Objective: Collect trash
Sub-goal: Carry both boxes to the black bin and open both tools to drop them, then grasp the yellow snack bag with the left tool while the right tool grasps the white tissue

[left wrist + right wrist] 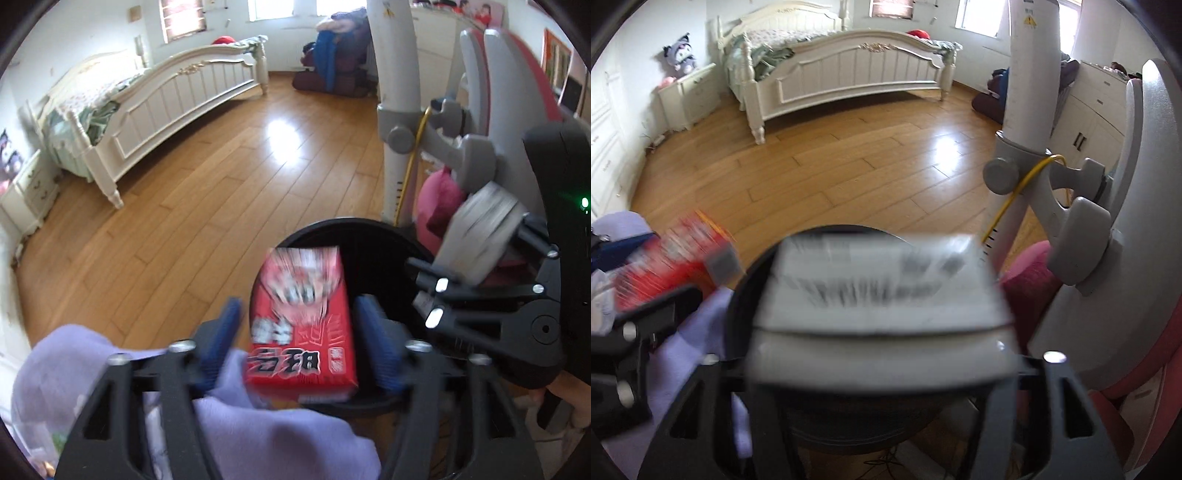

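Left gripper (301, 332) spread, red box (301, 325) loose between its pads above the black bin (373, 236). Right gripper (882, 332) spread (white box (882, 288) blurred, grip undeterminable).

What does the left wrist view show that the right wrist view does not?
Only the left wrist view: the left gripper's blue pads standing clear of the red box, and a green light on the right gripper.

Only the right wrist view: a plush toy on the nightstand.

Both: black bin, red box, grey box, bed, wooden floor, yellow cable.
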`<state>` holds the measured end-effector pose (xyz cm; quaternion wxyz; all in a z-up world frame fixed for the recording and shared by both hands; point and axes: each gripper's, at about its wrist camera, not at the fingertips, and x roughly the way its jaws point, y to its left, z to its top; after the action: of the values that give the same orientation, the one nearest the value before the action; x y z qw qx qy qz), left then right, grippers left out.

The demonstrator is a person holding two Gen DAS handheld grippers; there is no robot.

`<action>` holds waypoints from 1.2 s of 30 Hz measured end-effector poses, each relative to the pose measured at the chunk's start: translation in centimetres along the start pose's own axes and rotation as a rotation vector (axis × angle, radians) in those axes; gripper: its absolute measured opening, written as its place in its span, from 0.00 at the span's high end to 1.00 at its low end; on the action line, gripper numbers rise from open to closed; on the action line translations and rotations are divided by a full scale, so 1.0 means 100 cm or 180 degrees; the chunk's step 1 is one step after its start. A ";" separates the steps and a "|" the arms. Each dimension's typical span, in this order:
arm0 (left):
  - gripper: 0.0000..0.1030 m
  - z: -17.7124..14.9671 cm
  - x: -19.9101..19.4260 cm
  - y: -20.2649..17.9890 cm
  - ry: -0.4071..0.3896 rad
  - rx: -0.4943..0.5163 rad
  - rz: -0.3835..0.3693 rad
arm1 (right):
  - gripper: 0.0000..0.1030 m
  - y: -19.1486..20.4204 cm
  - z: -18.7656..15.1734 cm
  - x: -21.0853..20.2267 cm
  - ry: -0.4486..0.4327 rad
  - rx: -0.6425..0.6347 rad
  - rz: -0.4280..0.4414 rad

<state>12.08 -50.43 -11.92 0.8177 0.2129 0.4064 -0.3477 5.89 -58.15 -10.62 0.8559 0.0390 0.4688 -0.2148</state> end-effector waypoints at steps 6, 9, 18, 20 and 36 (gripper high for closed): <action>0.20 -0.002 -0.010 0.003 -0.0092 -0.0082 0.0022 | 0.10 -0.003 -0.001 -0.004 -0.0024 0.0068 0.0044; 0.20 -0.014 -0.032 0.015 -0.0137 -0.0195 0.0111 | 0.10 0.007 -0.001 -0.016 -0.0083 -0.0025 0.0087; 0.20 -0.139 -0.174 0.103 -0.0334 -0.0812 0.0747 | 0.10 0.097 -0.001 -0.081 -0.0344 -0.0537 0.1052; 0.16 -0.180 -0.207 0.129 -0.0274 -0.0974 0.0991 | 0.10 0.125 -0.002 -0.096 -0.0368 -0.0758 0.1243; 0.36 -0.375 -0.225 0.213 0.0292 -0.1875 0.1020 | 0.10 0.245 -0.043 -0.166 -0.0409 -0.1723 0.1584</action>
<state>-1.07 -3.69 -13.97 0.8692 0.0440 0.4872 -0.0725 4.62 -29.28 -2.73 0.8889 -0.0895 0.4302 0.1294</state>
